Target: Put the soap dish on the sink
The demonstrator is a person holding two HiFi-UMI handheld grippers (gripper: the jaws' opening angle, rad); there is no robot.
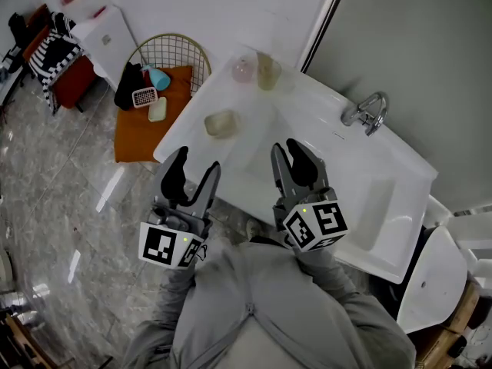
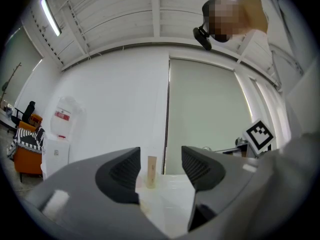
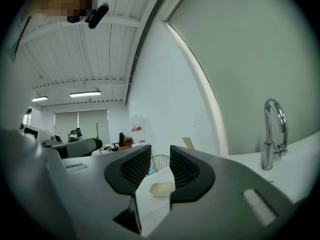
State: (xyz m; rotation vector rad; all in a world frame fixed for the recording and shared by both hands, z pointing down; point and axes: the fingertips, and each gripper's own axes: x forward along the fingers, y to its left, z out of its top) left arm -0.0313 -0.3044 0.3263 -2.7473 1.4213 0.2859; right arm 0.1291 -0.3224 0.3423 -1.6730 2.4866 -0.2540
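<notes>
A white sink (image 1: 400,167) is seen along the wall, with an orange surface (image 1: 138,133) and a wire basket (image 1: 171,52) beside its left end. The left gripper (image 1: 197,160) is held at the sink's front left corner and the right gripper (image 1: 287,146) over its front rim; both pairs of jaws are spread apart with nothing held. The faucet (image 1: 367,112) is mounted at the sink's back. The soap dish (image 1: 221,124) is set on the sink's left ledge, apart from both grippers.

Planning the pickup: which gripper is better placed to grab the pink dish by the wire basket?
Left: the left gripper, open and empty, is nearer the dish; the right gripper is at the sink.
</notes>
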